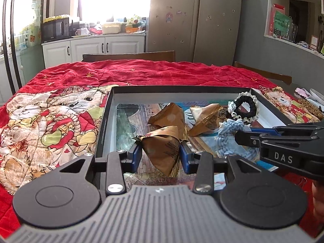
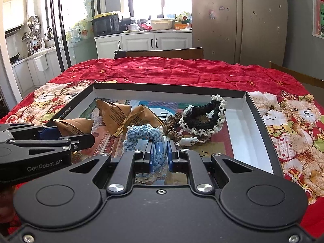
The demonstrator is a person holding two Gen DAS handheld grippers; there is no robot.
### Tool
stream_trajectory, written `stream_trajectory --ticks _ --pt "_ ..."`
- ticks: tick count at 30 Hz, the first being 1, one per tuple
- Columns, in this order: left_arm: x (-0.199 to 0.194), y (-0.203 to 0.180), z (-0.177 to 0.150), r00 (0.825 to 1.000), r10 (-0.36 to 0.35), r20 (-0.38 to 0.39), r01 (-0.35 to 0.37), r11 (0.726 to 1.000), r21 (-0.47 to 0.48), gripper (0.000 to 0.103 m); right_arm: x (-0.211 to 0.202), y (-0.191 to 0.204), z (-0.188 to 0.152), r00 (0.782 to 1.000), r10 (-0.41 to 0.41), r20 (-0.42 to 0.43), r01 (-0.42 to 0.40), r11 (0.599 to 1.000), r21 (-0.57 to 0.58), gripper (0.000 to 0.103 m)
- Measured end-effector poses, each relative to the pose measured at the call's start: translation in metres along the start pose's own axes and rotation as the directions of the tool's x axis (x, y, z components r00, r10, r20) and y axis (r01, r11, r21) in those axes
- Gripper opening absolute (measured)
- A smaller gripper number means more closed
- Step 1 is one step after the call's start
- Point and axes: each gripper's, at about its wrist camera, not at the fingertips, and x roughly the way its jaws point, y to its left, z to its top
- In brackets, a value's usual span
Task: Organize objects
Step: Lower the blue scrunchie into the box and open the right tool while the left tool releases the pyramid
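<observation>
A shallow black box (image 1: 105,119) (image 2: 263,121) with a picture-printed floor lies on a red bear-print cloth. My left gripper (image 1: 160,151) is shut on a brown pyramid-shaped packet (image 1: 162,147), also seen at the left of the right wrist view (image 2: 75,126). Two more brown packets (image 1: 170,114) (image 2: 113,115) lie in the box. My right gripper (image 2: 161,154) is shut on a light blue crocheted scrunchie (image 2: 141,133) (image 1: 228,131) over the box. A black scrunchie with cream lace (image 2: 202,117) (image 1: 246,105) and a brown one (image 2: 172,127) rest at the box's right.
The red cloth (image 1: 141,70) covers the whole table. Wooden chair backs (image 1: 129,55) (image 2: 162,52) stand behind it. More small items (image 1: 309,99) lie on the cloth right of the box. A small white charm (image 2: 187,141) lies in the box near the right fingers.
</observation>
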Motion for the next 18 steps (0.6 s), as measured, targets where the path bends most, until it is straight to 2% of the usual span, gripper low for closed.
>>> stream_trajectory --ticks 18 --pt "0.0029 -0.0053 -0.0019 1.0 0.02 0.004 -0.02 0.999 0.039 0.045 0.0055 0.0001 -0.003 1.0 -0.006 -0.018 0.006 1.0 -0.01 0.013"
